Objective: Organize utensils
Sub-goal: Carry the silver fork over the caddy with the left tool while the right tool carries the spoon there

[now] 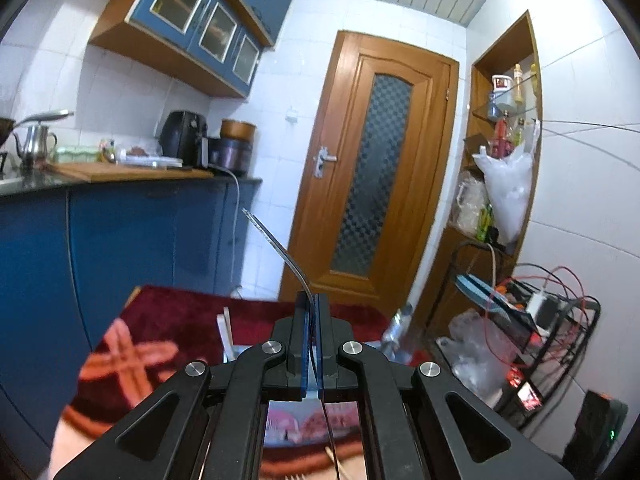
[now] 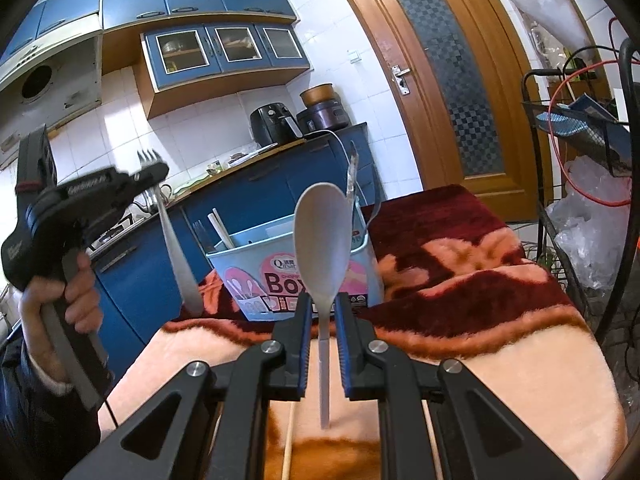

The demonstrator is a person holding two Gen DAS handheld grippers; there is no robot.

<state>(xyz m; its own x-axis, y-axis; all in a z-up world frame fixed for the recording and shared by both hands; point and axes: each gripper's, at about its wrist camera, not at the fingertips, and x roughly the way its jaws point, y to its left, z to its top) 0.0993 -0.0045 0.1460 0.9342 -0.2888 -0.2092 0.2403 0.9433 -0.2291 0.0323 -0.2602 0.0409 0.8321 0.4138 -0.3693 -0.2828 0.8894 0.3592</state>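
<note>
My left gripper (image 1: 313, 300) is shut on a metal fork (image 1: 276, 244); seen edge-on, its head curves up and left. In the right wrist view the left gripper (image 2: 154, 172) holds this fork (image 2: 176, 248) with tines up and handle hanging down, left of a light blue utensil box (image 2: 248, 276). My right gripper (image 2: 322, 300) holds a white plastic spoon (image 2: 322, 236) by the neck, bowl up, in front of the box. The jaws show gaps beside the thin handle. The box holds chopsticks (image 2: 222, 232) and a dark fork. The box edge also shows in the left wrist view (image 1: 244, 350).
The box stands on a red and peach patterned blanket (image 2: 460, 280). A loose chopstick (image 2: 289, 440) lies on the blanket under my right gripper. Blue kitchen cabinets (image 1: 120, 240) are on the left, a wooden door (image 1: 372, 168) behind, a black wire rack (image 2: 580, 152) with cables on the right.
</note>
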